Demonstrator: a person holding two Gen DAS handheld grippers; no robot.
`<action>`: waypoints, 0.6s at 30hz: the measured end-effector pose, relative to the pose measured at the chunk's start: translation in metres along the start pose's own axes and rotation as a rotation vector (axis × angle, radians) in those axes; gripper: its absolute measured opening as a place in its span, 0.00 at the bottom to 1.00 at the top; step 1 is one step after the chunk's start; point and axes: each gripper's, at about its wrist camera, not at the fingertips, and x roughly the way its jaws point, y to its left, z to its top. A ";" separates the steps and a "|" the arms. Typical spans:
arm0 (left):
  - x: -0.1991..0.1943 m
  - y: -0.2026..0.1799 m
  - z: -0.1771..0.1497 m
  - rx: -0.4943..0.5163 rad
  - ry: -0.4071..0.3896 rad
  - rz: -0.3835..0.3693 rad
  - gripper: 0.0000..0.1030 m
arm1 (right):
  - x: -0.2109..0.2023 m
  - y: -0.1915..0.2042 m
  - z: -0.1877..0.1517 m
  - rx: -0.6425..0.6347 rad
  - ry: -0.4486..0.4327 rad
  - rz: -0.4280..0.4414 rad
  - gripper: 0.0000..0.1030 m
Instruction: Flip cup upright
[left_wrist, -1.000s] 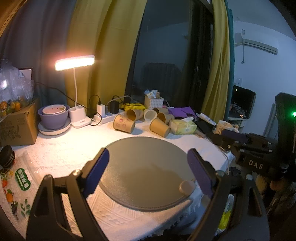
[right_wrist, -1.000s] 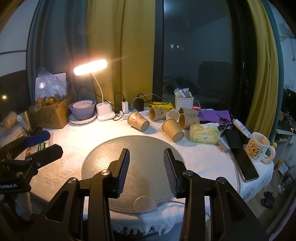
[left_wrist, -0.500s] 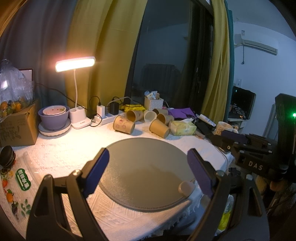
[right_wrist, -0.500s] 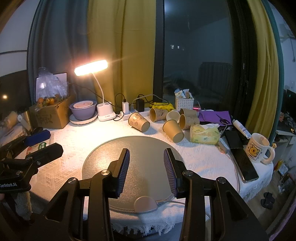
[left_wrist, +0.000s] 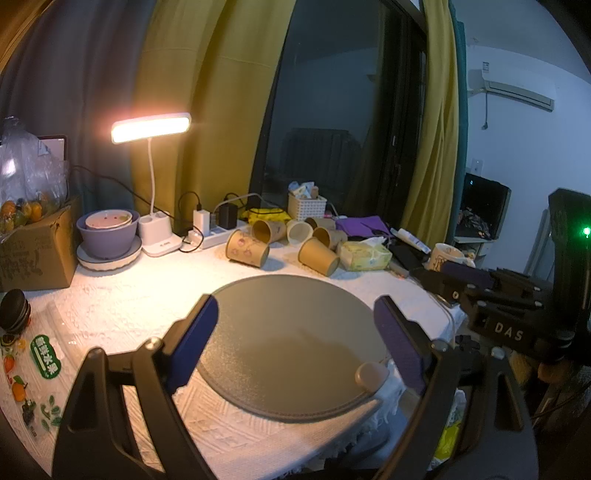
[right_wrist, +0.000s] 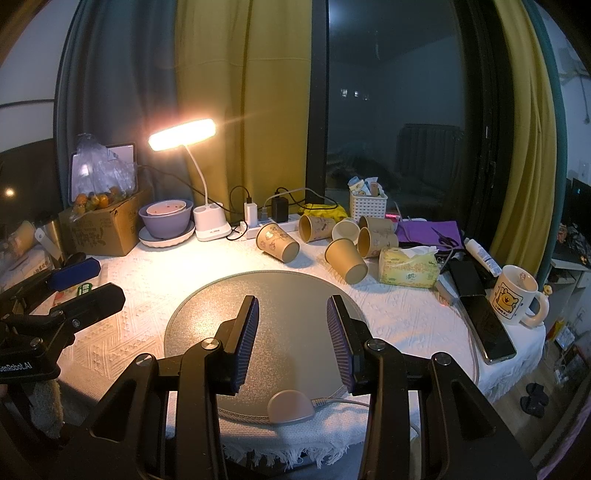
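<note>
Several brown paper cups lie on their sides at the back of the table, beyond a round grey mat (left_wrist: 288, 332) (right_wrist: 266, 295). The nearest are a printed cup (left_wrist: 246, 248) (right_wrist: 277, 242) and a plain cup (left_wrist: 318, 256) (right_wrist: 346, 259). My left gripper (left_wrist: 295, 332) is open and empty over the mat's near part. My right gripper (right_wrist: 291, 332) is open and empty over the mat's near edge. Both are well short of the cups.
A lit desk lamp (right_wrist: 183, 134), a purple bowl (right_wrist: 166, 221) and a cardboard box (right_wrist: 101, 229) stand at the back left. A tissue pack (right_wrist: 408, 269), phone (right_wrist: 485, 323) and mug (right_wrist: 515, 295) lie on the right. A power strip (left_wrist: 210, 236) sits behind the cups.
Both views have shifted only slightly. The cups have not moved and both grippers stay open.
</note>
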 end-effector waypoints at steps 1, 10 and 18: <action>0.000 0.000 0.000 0.000 0.000 -0.001 0.85 | 0.000 0.000 0.000 0.000 0.000 -0.001 0.39; -0.001 -0.002 0.000 0.001 0.001 -0.005 0.85 | -0.001 0.000 0.000 0.000 0.001 0.002 0.39; -0.001 -0.002 0.000 -0.001 0.001 -0.009 0.85 | -0.002 0.006 0.001 -0.002 0.008 0.007 0.39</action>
